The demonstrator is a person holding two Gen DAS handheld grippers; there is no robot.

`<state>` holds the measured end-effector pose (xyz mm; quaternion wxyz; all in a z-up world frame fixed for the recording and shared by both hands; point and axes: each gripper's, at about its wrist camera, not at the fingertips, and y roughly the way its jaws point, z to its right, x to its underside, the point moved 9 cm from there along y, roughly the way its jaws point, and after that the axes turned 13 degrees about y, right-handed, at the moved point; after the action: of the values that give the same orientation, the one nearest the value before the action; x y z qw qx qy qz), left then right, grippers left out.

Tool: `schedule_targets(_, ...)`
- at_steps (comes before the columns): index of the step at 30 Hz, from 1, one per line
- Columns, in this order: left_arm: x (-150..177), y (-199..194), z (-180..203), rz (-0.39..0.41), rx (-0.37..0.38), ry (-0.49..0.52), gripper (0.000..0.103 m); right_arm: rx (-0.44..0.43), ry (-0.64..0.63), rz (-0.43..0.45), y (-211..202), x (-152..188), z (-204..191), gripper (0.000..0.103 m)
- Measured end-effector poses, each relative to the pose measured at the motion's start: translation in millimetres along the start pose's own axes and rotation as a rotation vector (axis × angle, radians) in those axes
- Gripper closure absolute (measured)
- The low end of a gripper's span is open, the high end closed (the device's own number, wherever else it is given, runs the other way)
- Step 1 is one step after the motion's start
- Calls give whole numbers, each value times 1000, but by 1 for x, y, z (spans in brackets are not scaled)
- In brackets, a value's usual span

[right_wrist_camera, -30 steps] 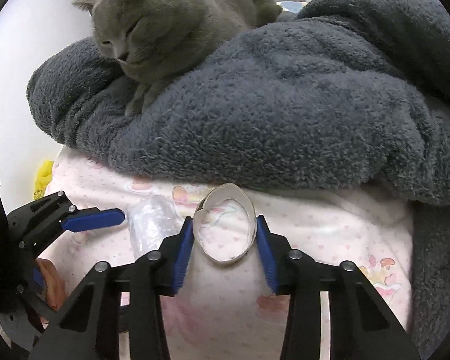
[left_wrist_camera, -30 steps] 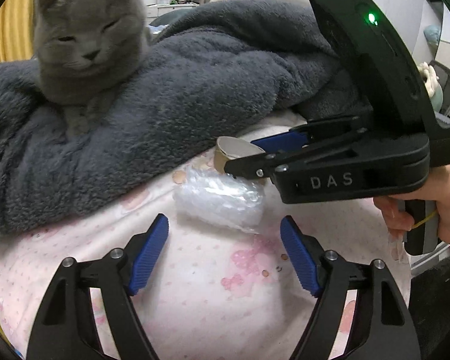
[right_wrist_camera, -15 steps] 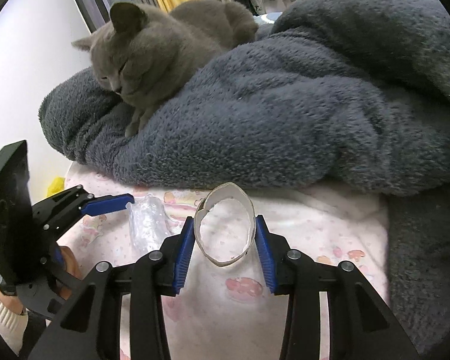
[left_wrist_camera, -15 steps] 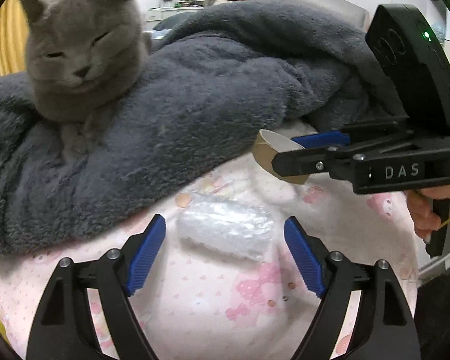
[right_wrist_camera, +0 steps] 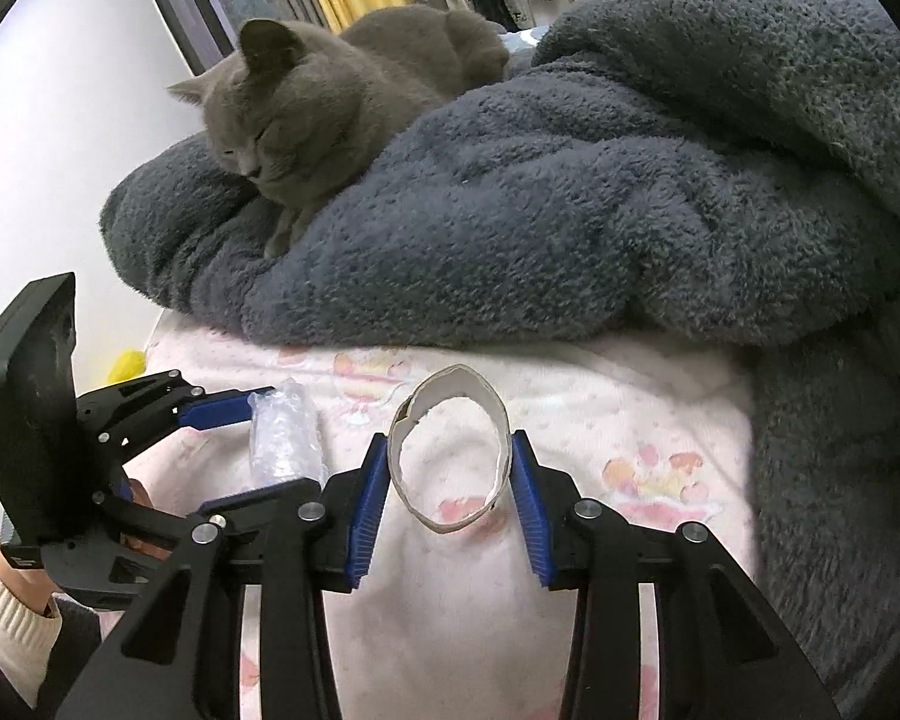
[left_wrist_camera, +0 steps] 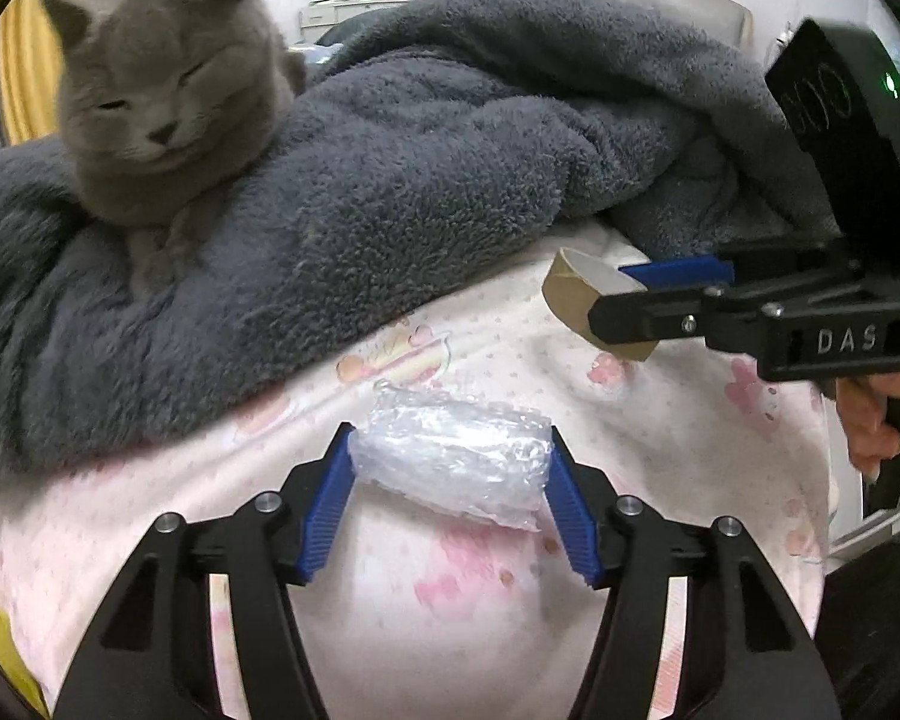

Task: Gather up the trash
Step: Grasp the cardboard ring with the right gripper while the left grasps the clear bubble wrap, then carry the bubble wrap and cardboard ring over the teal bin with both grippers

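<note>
On pink sheet (left_wrist_camera: 462, 600), left hand-held gripper (left_wrist_camera: 450, 480) closing, apparently touching plastic wad (left_wrist_camera: 456, 459)

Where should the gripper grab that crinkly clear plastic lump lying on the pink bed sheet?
Best across its two short ends, coming down from above on the near side. The plastic wad lies lengthwise on the sheet, so its ends face the left gripper's blue pads. It looks soft, so a gentle squeeze should do. The jaws are closing there now, the wad between them.

Both wrist views angled down, close over pink sheet (left_wrist_camera: 480, 600), sharing grey blanket (right_wrist_camera: 570, 210), cat (left_wrist_camera: 162, 90)
</note>
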<state>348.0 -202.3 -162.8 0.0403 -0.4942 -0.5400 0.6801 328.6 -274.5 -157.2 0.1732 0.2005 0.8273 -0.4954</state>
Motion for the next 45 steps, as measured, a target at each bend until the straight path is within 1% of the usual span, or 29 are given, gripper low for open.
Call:
schedule_targets(5,10,-24,5,-2,-43,-52,40,-24,-21,-9,-8,18,-17,62)
schedule_targets(9,21,-52,7,5,-106,-84,40,-42,-25,-9,-13,33,-30,62)
schedule_targets(11,25,-62,9,12,-126,-98,40,-53,-25,-6,-17,37,-34,62)
schedule_targets(15,37,-90,12,28,-183,-121,40,-55,-56,-1,-24,49,-48,62)
schedule_targets(23,63,-126,14,39,-241,-175,40,-64,-94,8,-44,69,-67,62)
schedule_targets(30,86,-153,-3,70,-294,-245,40,-67,-111,6,-51,81,-81,62)
schedule_targets(35,106,-165,-19,84,-325,-299,40,-82,-142,4,-50,91,-102,62)
schedule_targets(45,153,-182,-51,60,-373,-374,40,-115,-224,-17,-35,101,-154,62)
